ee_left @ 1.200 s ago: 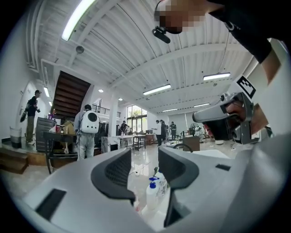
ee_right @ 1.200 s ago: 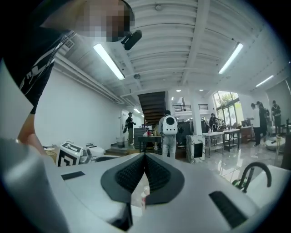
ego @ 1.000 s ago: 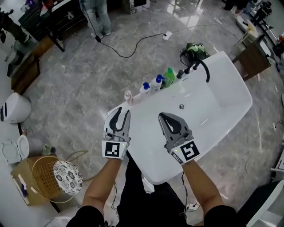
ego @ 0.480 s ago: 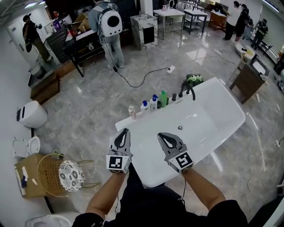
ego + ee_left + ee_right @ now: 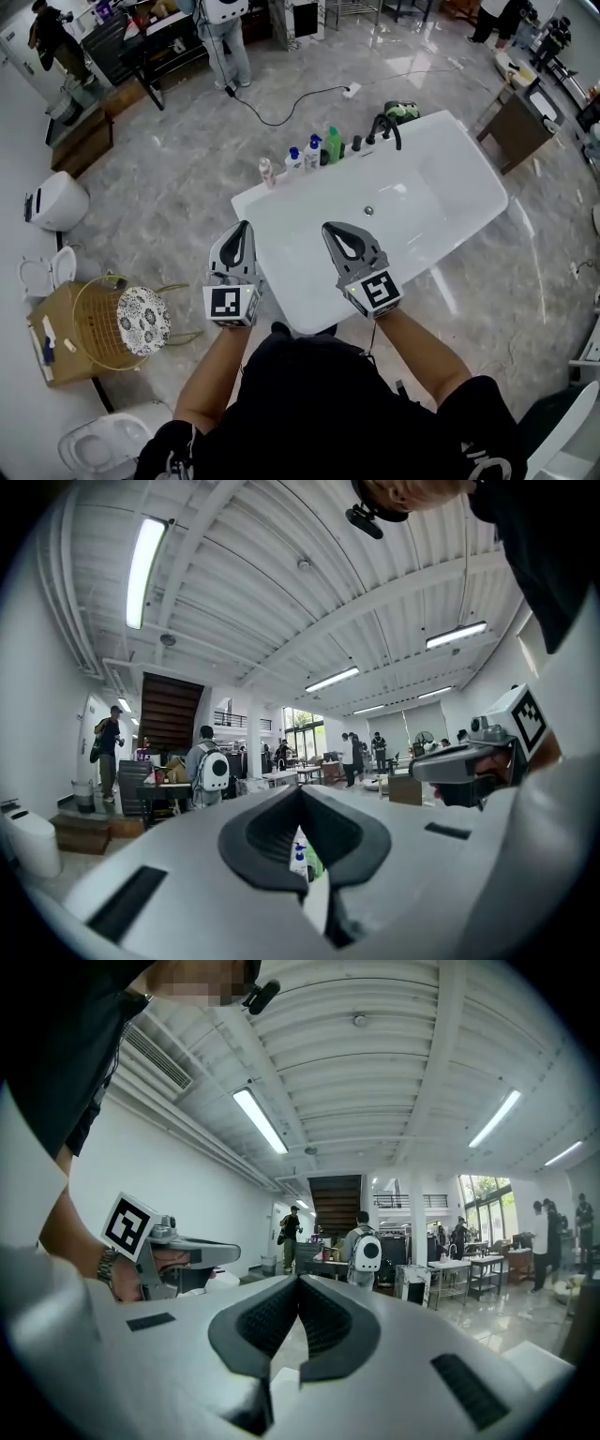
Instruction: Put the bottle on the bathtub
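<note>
Bottles (image 5: 312,153) on bathtub (image 5: 473,155) rim; left hand-held gripper (image 5: 244,226) and right hand-held gripper (image 5: 330,229) closed, empty.

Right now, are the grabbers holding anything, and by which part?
Nothing. The left gripper and the right gripper are both shut with nothing between their jaws.

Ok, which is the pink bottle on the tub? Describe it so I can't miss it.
Find the white bathtub in the middle of the grey floor and follow its far rim away from the black faucet. The pink bottle is last in the row, nearest the tub's corner; its neighbours are white bottles with blue tops, then a green bottle.
</note>
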{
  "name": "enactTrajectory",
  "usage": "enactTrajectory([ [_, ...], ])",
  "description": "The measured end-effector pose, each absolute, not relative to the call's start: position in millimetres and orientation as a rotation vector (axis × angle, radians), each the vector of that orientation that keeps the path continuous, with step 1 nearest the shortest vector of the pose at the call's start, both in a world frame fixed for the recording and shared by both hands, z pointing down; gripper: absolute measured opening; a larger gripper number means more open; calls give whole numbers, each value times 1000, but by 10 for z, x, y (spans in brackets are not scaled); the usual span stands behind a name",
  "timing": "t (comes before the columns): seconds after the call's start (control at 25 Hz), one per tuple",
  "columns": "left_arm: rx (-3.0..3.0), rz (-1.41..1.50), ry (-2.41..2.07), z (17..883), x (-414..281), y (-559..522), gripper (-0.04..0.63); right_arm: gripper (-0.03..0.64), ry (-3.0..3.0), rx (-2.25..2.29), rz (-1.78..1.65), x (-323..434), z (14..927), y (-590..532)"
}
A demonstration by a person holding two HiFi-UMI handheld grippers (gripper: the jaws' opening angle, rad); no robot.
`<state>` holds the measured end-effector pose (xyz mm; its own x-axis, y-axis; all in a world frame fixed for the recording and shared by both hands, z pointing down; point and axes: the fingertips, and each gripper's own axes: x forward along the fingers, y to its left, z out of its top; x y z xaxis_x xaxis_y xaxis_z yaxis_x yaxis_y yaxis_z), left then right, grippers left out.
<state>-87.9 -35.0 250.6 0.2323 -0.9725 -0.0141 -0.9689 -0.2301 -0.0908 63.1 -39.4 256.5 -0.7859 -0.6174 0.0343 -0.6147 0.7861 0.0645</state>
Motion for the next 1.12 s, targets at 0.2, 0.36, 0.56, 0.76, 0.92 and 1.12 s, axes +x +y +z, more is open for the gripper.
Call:
enactTrajectory([
  [0.2, -2388, -65, 1934, 2479, -1074, -294, 9, 12, -2850, 1164, -104, 500, 2447, -399],
  [0.36, -2387, -86, 1910, 2466, -1119, -272, 9, 11, -2793, 1318, -143, 453, 2368, -435],
  [0.56, -2403, -138, 1855, 2435, -1095, -235, 9, 11, -2749, 1500, -165, 534, 2247, -458],
  [0.76, -2406, -122, 1851, 2438, -1167, -234, 9, 11, -2704, 1638, -162, 629, 2223, -493],
  [0.92, -2402, -100, 1871, 2420, -1212, -211, 9, 11, -2665, 1672, -182, 667, 2211, -450],
  [1.12, -2406, -66, 1877, 2368, -1213, -76, 9, 11, -2639, 1667, -182, 677, 2196, -284],
])
